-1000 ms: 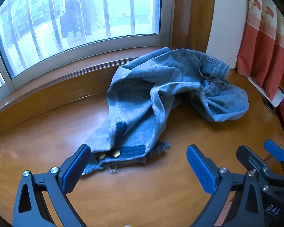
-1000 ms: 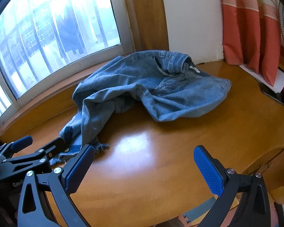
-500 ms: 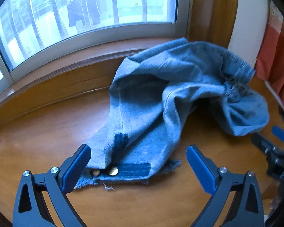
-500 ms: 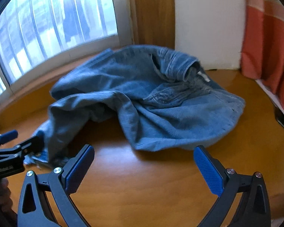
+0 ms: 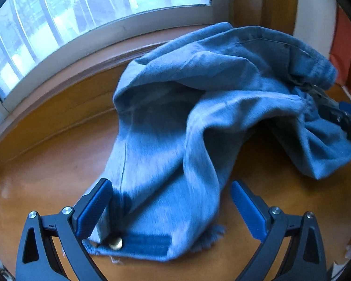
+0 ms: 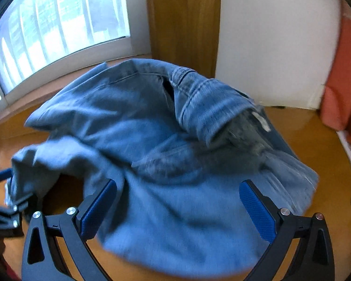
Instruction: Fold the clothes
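A pair of light blue jeans [image 5: 199, 107] lies crumpled on the glossy wooden desk [image 5: 46, 164], just below the curved window [image 5: 82, 16]. The denim is bunched into high folds. One leg runs toward the near edge, and its frayed hem [image 5: 208, 236] lies flat on the wood with a brass button [image 5: 115, 243] showing on a darker strip of cloth.

The left hand-held gripper [image 5: 170, 210] sits low over that hem with its jaws spread wide. The leg end lies between the blue pads; the left pad [image 5: 93, 210] is touching or nearly touching the edge of the cloth, while the right pad stands clear over bare wood. Nothing is clamped.

The right hand-held gripper [image 6: 177, 208] is at the other end of the garment, also spread wide, its pads hovering over the broad smooth panel of denim [image 6: 175, 222] near the waist. The waistband [image 6: 206, 100] is folded over above it, with a small white label [image 6: 261, 119] beside it. Whether the pads rest on the fabric, I cannot tell; both views are smeared by motion.

From the left side, the other tool's dark frame shows at the far right against the cloth. A white wall [image 6: 269, 35] and a reddish curtain [image 6: 344, 75] stand behind.
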{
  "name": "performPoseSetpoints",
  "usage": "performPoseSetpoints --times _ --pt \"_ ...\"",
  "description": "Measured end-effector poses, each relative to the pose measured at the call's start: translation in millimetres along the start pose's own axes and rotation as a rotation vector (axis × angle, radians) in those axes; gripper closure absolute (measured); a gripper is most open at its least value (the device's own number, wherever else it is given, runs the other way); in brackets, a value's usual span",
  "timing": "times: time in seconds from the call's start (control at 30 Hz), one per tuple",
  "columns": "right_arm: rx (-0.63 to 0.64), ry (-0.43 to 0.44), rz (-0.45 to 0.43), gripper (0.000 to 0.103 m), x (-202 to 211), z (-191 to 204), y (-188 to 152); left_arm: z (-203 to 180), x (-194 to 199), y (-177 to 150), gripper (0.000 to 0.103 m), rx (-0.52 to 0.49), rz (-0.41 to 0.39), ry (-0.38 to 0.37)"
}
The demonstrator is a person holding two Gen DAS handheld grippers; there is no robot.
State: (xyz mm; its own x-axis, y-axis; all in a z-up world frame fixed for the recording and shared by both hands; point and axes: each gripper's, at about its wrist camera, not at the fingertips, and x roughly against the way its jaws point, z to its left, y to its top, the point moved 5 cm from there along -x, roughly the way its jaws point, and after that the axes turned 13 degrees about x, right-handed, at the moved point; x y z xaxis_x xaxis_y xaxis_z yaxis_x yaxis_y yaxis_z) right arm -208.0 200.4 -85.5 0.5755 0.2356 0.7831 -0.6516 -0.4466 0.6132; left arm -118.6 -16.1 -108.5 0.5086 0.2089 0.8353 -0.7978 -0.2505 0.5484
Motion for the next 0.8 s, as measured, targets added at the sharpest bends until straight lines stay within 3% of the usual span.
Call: performPoseSetpoints --times 0.17,0.33,0.57,0.6,0.63,0.67,0.7,0.77,0.8 --pt "0.023 0.045 0.033 0.000 -47.3 -4.4 13.4 -4.6 -26.6 0.1 0.001 -0.003 0.036 0.071" --pt "0.022 0.102 0.071 0.000 -74.3 -3.6 10.3 -1.4 -42.8 -4.4 0.000 0.038 0.085 0.084" --pt "0.050 0.119 0.049 0.001 -75.9 -0.7 5.5 0.5 -44.7 -4.4 0.000 0.050 0.105 0.083" --pt "0.055 0.126 0.041 0.007 -74.0 0.3 5.3 1.6 -44.0 -3.8 0.006 0.057 0.104 0.080" --pt "0.062 0.133 0.025 0.020 -70.3 2.2 5.3 2.6 -43.3 -3.2 0.014 0.063 0.103 0.076" --pt "0.075 0.134 0.011 0.029 -65.9 5.3 5.1 4.1 -41.3 -2.8 0.037 0.068 0.092 0.078" --pt "0.090 0.131 0.000 0.040 -61.6 8.9 4.8 6.6 -37.4 -2.5 0.052 0.069 0.069 0.080" --pt "0.111 0.138 -0.017 0.051 -54.5 16.7 3.1 13.8 -30.2 -1.0 0.071 0.097 0.045 0.049" --pt "0.112 0.151 -0.023 0.055 -51.3 20.3 2.0 19.2 -26.6 0.1 0.074 0.127 0.041 0.023"
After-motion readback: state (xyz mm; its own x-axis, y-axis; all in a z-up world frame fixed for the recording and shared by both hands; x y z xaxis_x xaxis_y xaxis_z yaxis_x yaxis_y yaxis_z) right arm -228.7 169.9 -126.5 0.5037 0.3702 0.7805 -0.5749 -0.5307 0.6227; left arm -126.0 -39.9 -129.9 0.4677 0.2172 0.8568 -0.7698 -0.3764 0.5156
